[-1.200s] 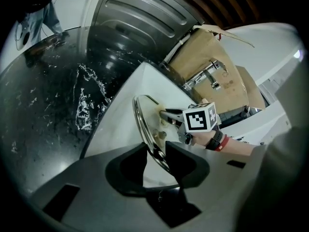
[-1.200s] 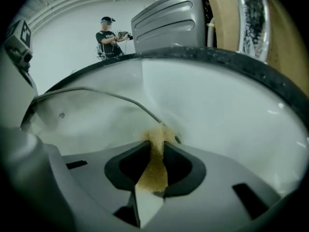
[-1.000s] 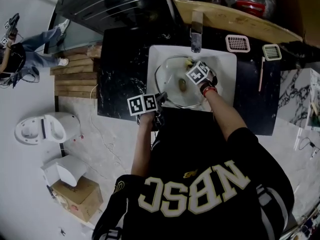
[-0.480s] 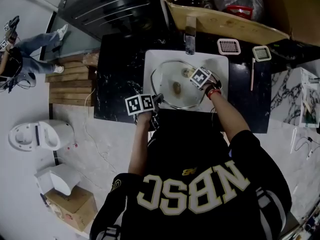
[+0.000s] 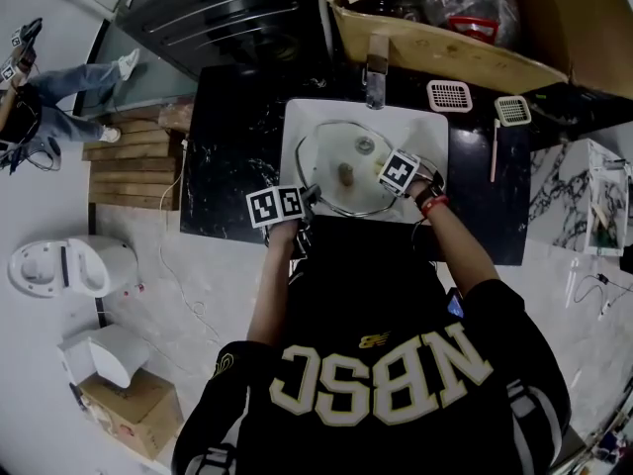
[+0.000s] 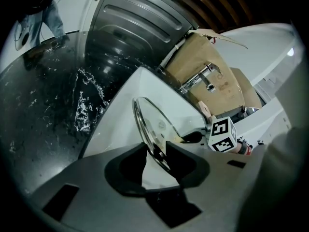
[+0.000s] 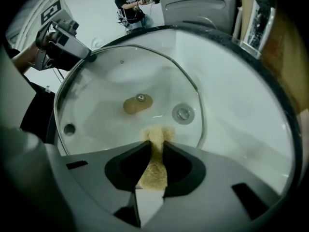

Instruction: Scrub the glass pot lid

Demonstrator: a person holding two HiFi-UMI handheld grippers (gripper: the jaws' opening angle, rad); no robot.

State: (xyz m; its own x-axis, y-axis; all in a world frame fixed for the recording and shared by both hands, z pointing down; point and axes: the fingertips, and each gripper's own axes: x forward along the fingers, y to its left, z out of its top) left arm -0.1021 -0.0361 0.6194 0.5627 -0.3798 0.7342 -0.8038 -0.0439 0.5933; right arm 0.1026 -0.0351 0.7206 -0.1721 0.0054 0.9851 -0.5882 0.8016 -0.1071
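Nearest me, the left tongs [image 6: 157, 151] are clamped narrow on the metal rim of the glass pot lid [image 5: 331, 151], at roughly the lid's 8 o'clock in the head view. The right tongs [image 7: 155, 148] are squeezed on a tan sponge [image 7: 153, 170]. The sponge's fuzzy end pokes out past the tips and presses on the glass just inside the rim, around the lid's 3 o'clock from above.

The lid sits in the white sink [image 5: 297, 127] and fills most of the basin. Its brownish knob [image 7: 137, 104] is in the middle, and there's a small vent hole [image 7: 69, 128] near the edge. Looking through the glass you can see the sink drain [image 7: 183, 113].

The faucet [image 5: 376, 72] stands at the sink's 12 o'clock. The sink is set in a black speckled desk [image 5: 237, 146]. On the desk at about 2 o'clock from the basin there's a white grate [image 5: 450, 95], then a smaller grate [image 5: 512, 110] further right, with a thin stick [image 5: 494, 149] lying just below that one.

Past the faucet is a cardboard box [image 5: 445, 43], and at 11 o'clock a dark ribbed appliance [image 5: 227, 13]. Way off at 9 o'clock some wooden slats [image 5: 134, 161] lie on the floor, and another person [image 5: 30, 107] is beyond them.
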